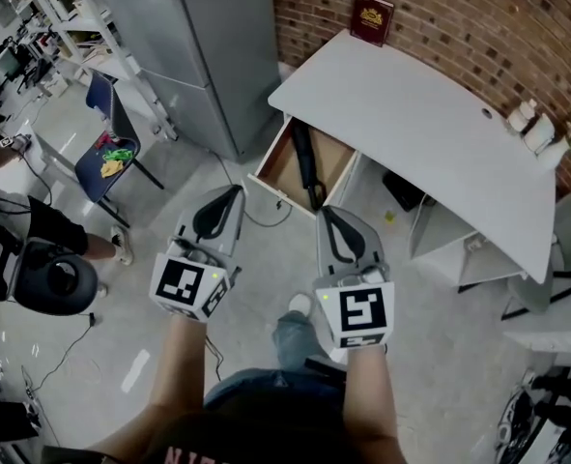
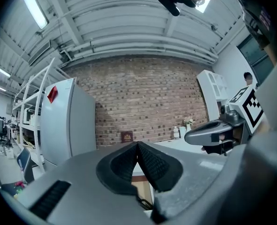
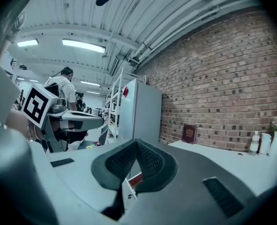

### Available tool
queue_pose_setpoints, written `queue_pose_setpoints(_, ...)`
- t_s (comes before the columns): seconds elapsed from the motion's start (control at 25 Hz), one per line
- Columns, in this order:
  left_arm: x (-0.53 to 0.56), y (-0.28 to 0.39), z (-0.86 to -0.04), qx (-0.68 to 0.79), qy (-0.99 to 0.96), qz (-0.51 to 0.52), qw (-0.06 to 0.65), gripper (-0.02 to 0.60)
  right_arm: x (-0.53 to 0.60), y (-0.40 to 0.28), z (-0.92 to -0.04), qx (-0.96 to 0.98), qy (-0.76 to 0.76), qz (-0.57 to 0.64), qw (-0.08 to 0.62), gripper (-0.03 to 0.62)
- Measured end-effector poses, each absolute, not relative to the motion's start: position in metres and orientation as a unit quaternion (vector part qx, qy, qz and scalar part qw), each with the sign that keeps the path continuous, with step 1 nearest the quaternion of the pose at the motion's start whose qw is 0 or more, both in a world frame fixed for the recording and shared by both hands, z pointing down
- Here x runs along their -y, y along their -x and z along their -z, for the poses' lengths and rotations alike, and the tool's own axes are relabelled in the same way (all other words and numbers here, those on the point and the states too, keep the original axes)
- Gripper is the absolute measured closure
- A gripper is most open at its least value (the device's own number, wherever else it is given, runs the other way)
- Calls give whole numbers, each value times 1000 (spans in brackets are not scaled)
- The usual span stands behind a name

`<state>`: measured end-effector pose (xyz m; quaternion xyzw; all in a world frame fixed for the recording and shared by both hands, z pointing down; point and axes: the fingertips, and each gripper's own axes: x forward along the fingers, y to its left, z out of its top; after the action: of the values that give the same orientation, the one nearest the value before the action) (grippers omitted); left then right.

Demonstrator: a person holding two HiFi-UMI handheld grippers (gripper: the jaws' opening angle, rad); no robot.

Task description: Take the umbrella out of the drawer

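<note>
Seen from above, a person holds two hand-held grippers out over a grey floor (image 1: 266,259), one in each hand. The left hand-held gripper (image 1: 229,196) and the right hand-held gripper (image 1: 328,216) are side by side, and both point toward one white desk (image 1: 430,114) set against a brick wall (image 1: 478,27). In each gripper's own view the two ridged black pads meet at the tips. Both pairs of jaws are fully closed and grip nothing.

One drawer (image 1: 277,167) stands pulled open from the near left corner of the desk, showing its brown wooden inside. One black umbrella (image 1: 304,158), folded, lies lengthwise in the drawer, with its near end at the drawer's front edge, just ahead of the right hand-held gripper. Neither gripper touches it.

One dark red book (image 1: 372,17) stands upright on the desk's far edge against the wall. One tall grey refrigerator (image 1: 198,46) stands left of the desk. One blue chair (image 1: 111,143) is farther left.
</note>
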<state>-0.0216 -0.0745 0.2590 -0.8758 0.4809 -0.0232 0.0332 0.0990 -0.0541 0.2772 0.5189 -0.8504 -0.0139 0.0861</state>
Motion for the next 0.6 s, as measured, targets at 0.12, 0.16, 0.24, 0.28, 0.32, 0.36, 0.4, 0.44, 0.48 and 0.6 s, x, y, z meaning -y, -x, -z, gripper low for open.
queue_pose_setpoints(0.12,112,19,-262,-483,875,29,31,584,94,-103,-281,852,-517,6,88,602)
queue_pose_setpoints(0.16,124,19,-264,-484,874,31,30,584,107,-103,-282,852,-515,4,90,602)
queue_pose_setpoints(0.24,144,19,-266,-487,872,33,27,584,129,-101,-284,855,-510,4,92,602)
queue_pose_setpoints(0.28,152,20,-268,-489,871,34,25,584,138,-100,-285,857,-507,3,93,602)
queue_pose_setpoints(0.32,158,21,-269,-490,871,34,22,584,145,-98,-286,859,-504,1,94,602)
queue_pose_setpoints(0.36,164,22,-270,-491,870,35,21,584,152,-96,-288,861,-500,-2,94,602)
queue_pose_setpoints(0.4,170,22,-271,-491,870,36,20,584,158,-95,-289,862,-498,-5,94,602)
queue_pose_setpoints(0.44,175,23,-272,-491,870,38,19,584,163,-94,-290,862,-498,-7,95,602)
queue_pose_setpoints(0.48,179,23,-273,-492,870,39,19,584,168,-94,-292,862,-498,-9,96,602)
queue_pose_setpoints(0.6,190,25,-282,-491,870,51,17,584,178,-96,-302,857,-505,-20,97,602)
